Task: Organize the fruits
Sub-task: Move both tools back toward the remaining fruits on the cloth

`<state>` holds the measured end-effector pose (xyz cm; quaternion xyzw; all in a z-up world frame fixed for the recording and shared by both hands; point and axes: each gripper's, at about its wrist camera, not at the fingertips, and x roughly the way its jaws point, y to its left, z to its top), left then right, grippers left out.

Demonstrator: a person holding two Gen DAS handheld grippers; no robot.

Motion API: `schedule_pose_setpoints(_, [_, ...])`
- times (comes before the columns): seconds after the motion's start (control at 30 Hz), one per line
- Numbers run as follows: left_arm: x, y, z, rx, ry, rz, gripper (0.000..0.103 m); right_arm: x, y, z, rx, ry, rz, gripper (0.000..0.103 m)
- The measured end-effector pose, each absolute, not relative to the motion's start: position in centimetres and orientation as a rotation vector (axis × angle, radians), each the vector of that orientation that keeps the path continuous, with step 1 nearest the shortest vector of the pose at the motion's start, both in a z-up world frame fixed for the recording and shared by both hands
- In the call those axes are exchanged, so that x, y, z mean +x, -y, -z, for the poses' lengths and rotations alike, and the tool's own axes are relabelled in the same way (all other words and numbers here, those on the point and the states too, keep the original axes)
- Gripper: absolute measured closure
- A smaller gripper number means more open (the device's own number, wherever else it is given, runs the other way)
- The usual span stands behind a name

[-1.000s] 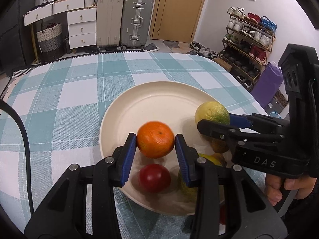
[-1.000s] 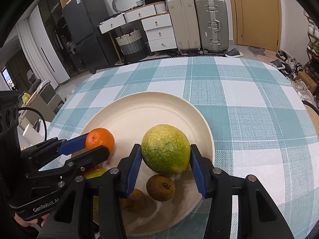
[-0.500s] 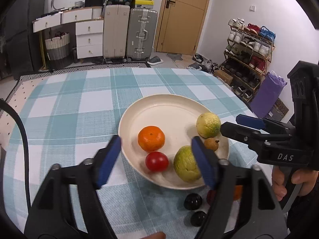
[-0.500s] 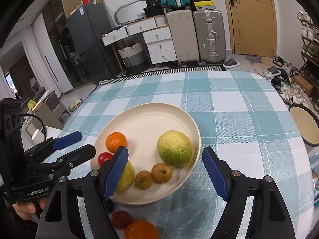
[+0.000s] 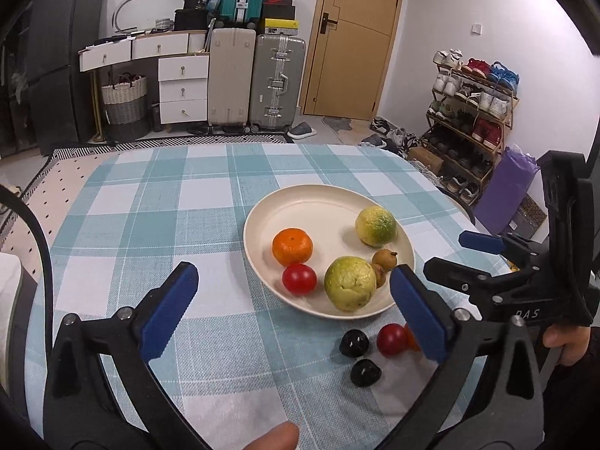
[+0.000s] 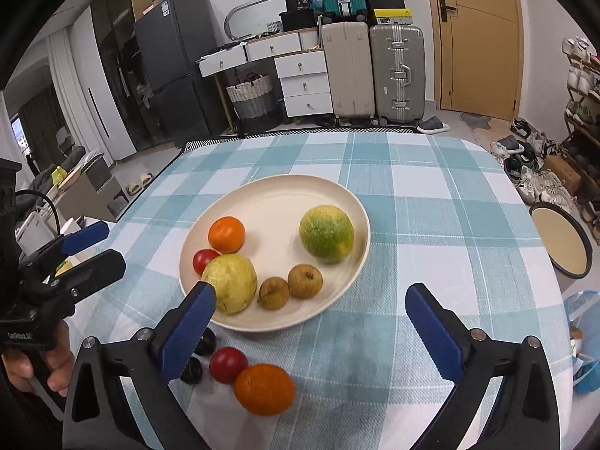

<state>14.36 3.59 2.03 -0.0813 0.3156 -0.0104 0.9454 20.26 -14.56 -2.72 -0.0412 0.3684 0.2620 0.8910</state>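
both my left gripper [image 5: 292, 311] and right gripper [image 6: 311, 326] hang wide and empty. the plate [image 6: 270, 191] at frame center holds six fruits; i judge the loose orange [image 6: 264, 389] at lower center comes next, needing a descent around it.

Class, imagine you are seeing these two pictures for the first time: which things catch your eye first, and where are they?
A cream plate on the checked tablecloth stands out, holding a tangerine, a green-yellow citrus and other fruit. Nearer the camera, loose on the cloth, lie another tangerine, a red tomato and two dark fruits. Both tools, left and right, are open.
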Motion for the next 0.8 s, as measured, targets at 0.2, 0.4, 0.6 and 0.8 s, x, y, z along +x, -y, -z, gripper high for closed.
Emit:
schedule_pose_setpoints(0.2, [13.3,-2.7,-1.8,-0.149,-0.649,0.029,0.001,18.9,16.1,2.4,-0.061,-0.738,-0.539,0.0])
schedule_pose_setpoints(0.4, [12.3,-2.1,-1.0,-0.14,-0.658,0.027,0.001,18.4,16.7,2.1,-0.059,-0.749,-0.517,0.0])
schedule_pose_setpoints(0.6, [11.6,-2.3,-0.3,-0.153,-0.675,0.024,0.001,17.8,16.6,2.4,-0.082,-0.751,-0.503,0.0])
schedule_pose_setpoints(0.8, [11.1,-1.9,0.6,-0.139,-0.691,0.033,0.001,17.1,17.1,3.6,-0.091,-0.78,-0.488,0.0])
